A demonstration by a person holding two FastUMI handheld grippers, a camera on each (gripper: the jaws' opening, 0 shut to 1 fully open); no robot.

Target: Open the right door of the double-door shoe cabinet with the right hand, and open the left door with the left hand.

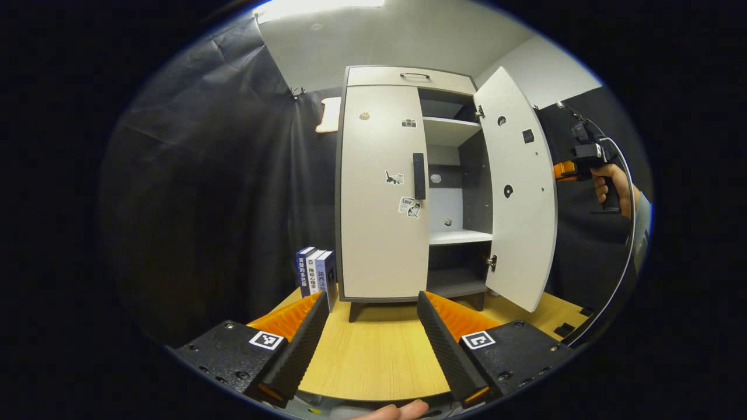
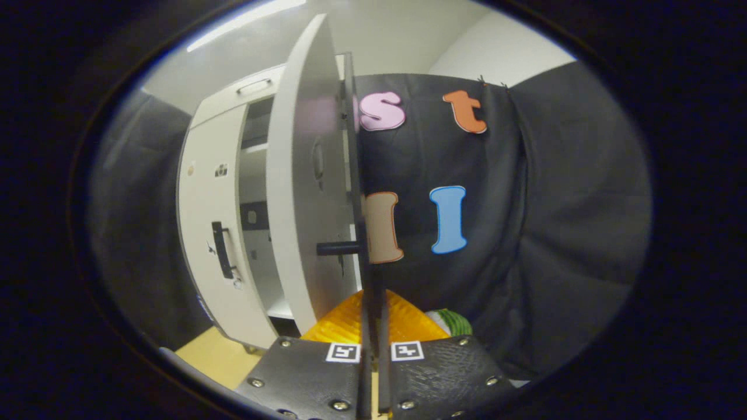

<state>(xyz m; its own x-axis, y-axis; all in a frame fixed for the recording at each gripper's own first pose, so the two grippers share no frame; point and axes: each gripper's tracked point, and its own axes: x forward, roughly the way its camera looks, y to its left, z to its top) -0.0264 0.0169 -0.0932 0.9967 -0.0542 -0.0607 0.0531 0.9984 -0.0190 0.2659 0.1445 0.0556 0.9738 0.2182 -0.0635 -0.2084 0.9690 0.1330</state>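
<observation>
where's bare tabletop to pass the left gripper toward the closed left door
The wooden tabletop is bare straight ahead of the left gripper, up to the cabinet's feet below the closed left door. It is tighter on the left, where books stand by the cabinet's corner, and on the right, where the open right door swings out over the table.

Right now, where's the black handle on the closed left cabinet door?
In the left gripper view, the black vertical bar handle sits on the closed pale left door's right edge, beside the open compartment, just above two stickers.
</observation>
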